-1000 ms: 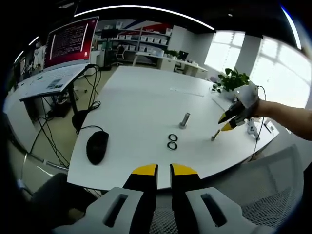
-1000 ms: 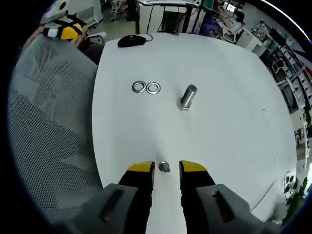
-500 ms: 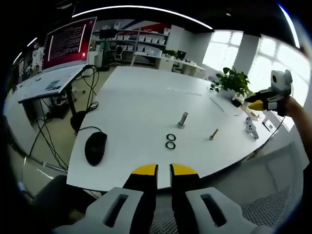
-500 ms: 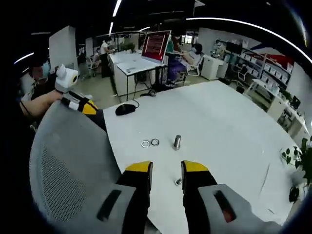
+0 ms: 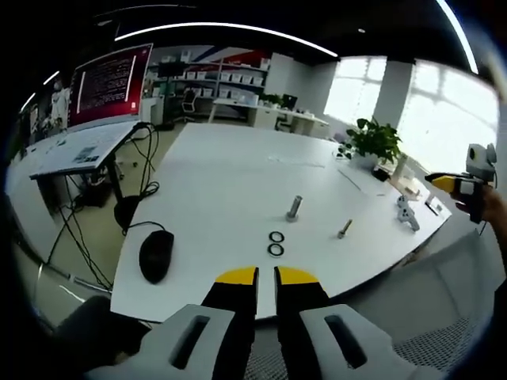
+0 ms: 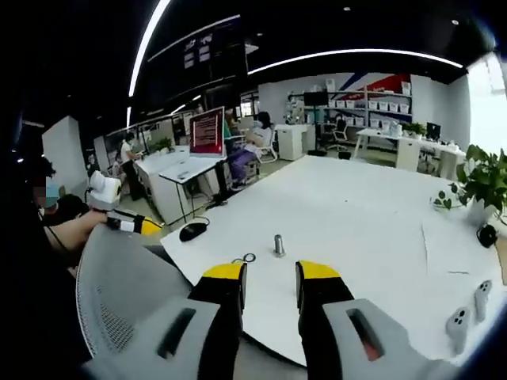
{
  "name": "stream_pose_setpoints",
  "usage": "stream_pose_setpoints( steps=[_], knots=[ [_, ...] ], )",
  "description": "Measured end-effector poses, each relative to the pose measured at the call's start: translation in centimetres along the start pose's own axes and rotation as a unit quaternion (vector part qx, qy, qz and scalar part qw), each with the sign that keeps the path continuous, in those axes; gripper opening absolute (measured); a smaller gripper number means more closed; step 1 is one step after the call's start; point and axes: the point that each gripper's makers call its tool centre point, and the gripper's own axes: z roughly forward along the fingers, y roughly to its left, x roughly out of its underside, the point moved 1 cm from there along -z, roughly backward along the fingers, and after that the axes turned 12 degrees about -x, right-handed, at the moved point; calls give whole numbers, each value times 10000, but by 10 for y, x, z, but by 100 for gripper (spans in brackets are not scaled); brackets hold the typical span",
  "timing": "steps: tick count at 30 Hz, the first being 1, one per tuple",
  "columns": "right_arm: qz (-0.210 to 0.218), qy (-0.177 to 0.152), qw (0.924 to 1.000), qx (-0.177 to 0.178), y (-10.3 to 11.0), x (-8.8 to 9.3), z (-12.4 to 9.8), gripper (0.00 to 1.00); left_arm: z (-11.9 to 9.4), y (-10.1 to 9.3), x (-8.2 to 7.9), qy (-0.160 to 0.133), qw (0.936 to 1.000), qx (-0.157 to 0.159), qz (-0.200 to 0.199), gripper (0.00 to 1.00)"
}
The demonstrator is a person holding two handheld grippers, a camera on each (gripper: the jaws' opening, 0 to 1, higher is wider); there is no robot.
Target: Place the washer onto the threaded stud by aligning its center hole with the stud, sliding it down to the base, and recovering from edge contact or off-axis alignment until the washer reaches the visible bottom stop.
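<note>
Fingers empty, both grippers (image 5: 266,275) (image 6: 271,271) off table (image 5: 222,170).

both grippers (image 5: 266,274) (image 6: 270,271) empty, raised

White desk, yellow-tipped tongs, silver hardware

The desk (image 5: 230,170) is plain white, and on it stand a silver-grey threaded stud (image 5: 294,208), two dark-ringed silver washers (image 5: 276,243), a brass-toned bolt (image 5: 344,229) and a black mouse (image 5: 156,255). The left tongs (image 5: 266,276) and right tongs (image 6: 271,271) have black jaws capped in yellow on pale grey bodies. A monitor (image 5: 109,77) glows dark red with pale text lines; the plant (image 5: 372,139) is green; the chair back (image 6: 131,301) is grey mesh.
</note>
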Motion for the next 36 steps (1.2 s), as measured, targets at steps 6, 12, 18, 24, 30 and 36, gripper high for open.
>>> stream_pose_setpoints(
  steps=[6,12,18,24,30,36],
  knots=[
    [51,-186,9994,296,5,9,2,26,0,-3,-3,-94,9999,87,55,5],
    [-188,157,9991,347,5,25,-2,26,0,-3,-5,-159,9998,89,106,4],
    [383,-171,9978,505,2,32,-7,25,1,0,-4,-114,9999,31,64,4],
    [513,-34,9956,777,-1,48,-8,25,2,0,-3,-91,9999,42,56,4],
    [971,-34,9918,826,11,72,2,24,3,-2,-6,-145,9998,141,61,3],
    [666,146,9904,1205,-3,70,-3,24,1,0,-15,-436,9990,79,-2,0]
  ],
)
